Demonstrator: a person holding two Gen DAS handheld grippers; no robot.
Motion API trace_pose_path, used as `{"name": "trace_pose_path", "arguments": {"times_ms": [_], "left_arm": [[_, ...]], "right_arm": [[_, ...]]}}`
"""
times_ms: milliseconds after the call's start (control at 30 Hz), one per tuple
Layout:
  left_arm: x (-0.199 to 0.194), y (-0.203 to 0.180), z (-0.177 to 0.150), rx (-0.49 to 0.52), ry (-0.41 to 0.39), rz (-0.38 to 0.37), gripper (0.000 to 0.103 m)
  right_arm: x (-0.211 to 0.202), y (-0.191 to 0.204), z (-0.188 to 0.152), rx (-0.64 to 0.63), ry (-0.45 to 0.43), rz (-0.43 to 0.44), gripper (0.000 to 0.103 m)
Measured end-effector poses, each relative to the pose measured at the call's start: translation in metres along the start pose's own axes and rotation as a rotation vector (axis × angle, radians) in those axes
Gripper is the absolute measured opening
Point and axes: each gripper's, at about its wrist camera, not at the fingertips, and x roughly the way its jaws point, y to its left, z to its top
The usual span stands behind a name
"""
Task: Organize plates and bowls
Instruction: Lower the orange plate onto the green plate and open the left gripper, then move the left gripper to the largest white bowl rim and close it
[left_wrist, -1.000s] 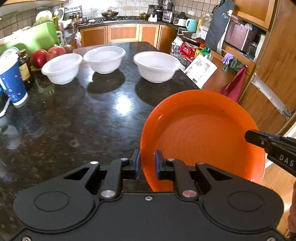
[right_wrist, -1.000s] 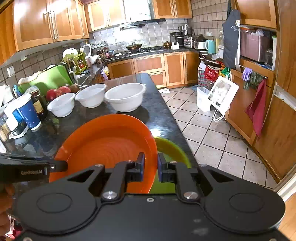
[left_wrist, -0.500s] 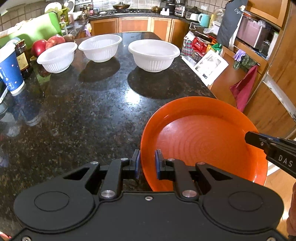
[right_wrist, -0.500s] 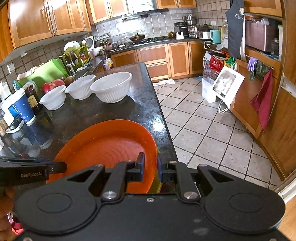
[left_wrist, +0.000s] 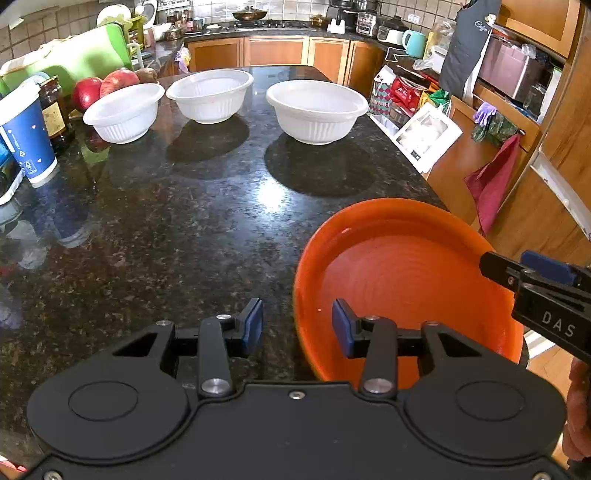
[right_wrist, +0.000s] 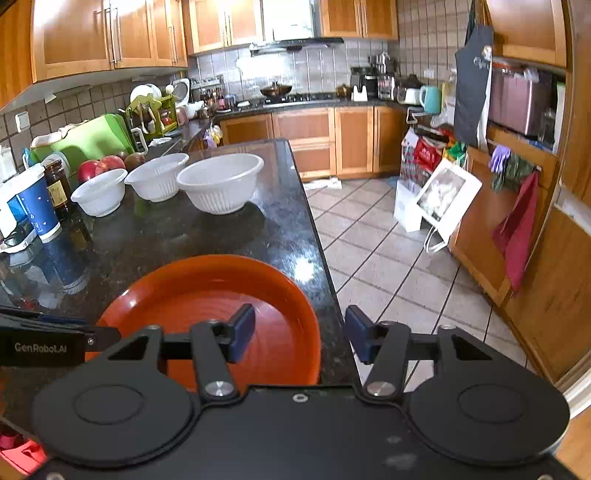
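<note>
An orange plate lies flat at the near right corner of the black granite counter. My left gripper straddles the plate's left rim. Its jaws are opening and the blue pads stand clear of the rim. My right gripper straddles the right rim; its jaws are also opening and no pad touches. In the left wrist view the right gripper shows at the plate's far side. Three white bowls stand in a row at the back.
A blue paper cup, a dark jar and red apples crowd the counter's left side. The counter's right edge drops to a tiled floor just beside the plate. Cabinets line the right wall.
Both grippers, shut on the orange plate's rim before, now have their jaws apart and have let go. The plate sank and lies flatter; the green plate under it is out of sight.
</note>
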Motion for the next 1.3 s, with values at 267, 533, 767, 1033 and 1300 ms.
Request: {"name": "trace_pose_path", "arguments": {"times_ms": [267, 533, 767, 1033, 1300], "left_arm": [[-0.010, 0.021, 0.001, -0.013, -0.027, 0.017, 0.059], [-0.020, 0.054, 0.004, -0.037, -0.048, 0.058, 0.060], [-0.029, 0.092, 0.006, -0.054, -0.073, 0.071, 0.060], [-0.037, 0.140, 0.007, -0.056, -0.077, 0.071, 0.060], [-0.042, 0.186, 0.006, -0.022, -0.070, 0.057, 0.058]], "right_arm": [[-0.007, 0.014, 0.005, 0.016, -0.097, -0.049, 0.062], [-0.011, 0.047, 0.012, -0.051, -0.116, -0.040, 0.062], [-0.019, 0.082, 0.022, -0.086, -0.147, 0.006, 0.062], [-0.017, 0.135, 0.035, -0.023, -0.075, 0.137, 0.062], [-0.002, 0.206, 0.041, -0.124, 0.014, 0.209, 0.061]]}}
